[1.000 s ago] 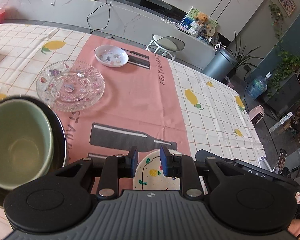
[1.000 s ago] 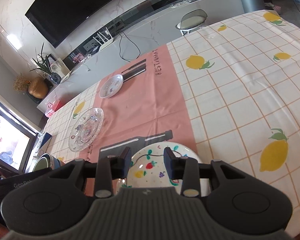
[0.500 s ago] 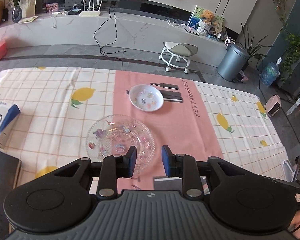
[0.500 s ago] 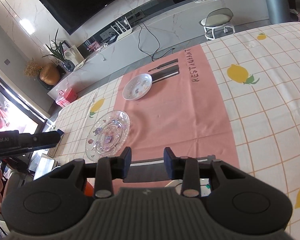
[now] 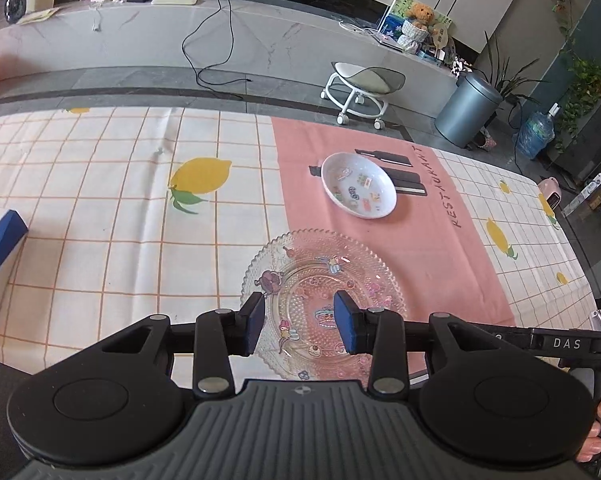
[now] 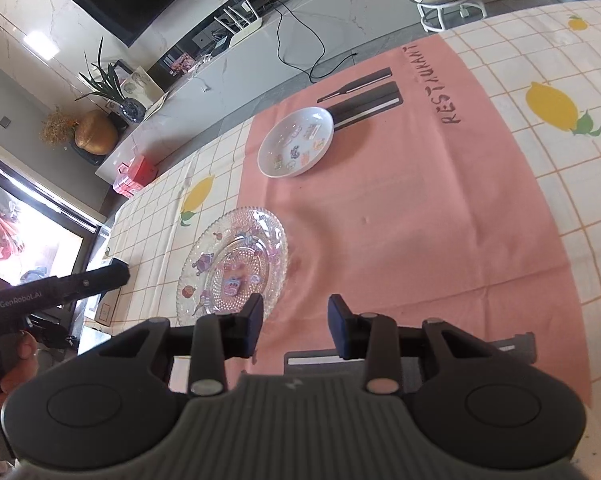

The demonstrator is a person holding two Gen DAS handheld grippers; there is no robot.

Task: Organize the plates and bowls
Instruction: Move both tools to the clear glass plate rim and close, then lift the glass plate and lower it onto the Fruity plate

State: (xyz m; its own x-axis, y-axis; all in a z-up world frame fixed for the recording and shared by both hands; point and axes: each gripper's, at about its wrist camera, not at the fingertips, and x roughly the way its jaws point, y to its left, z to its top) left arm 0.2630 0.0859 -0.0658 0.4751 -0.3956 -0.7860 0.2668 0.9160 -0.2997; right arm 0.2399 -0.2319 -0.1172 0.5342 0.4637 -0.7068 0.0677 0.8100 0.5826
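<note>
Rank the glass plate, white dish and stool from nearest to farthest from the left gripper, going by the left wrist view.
1. Glass plate, directly under the left gripper, whose empty jaws are opening.
2. White dish, beyond it on the pink runner.
3. Stool, on the floor past the table.

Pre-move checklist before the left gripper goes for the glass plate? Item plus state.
1. left gripper empty: ok, jaws opening, nothing pinched between them.
2. Lined up on the glass plate: ok, plate shows through the gap in the left wrist view.
3. Contact with the plate's rim: cannot tell, near rim is hidden behind the gripper body.
4. Glass plate carries nothing: ok, only printed figures on it.
5. White dish apart from the plate: ok, pink cloth shows between them.
6. right gripper out of the way: ok, empty, over pink cloth beside the plate.
</note>
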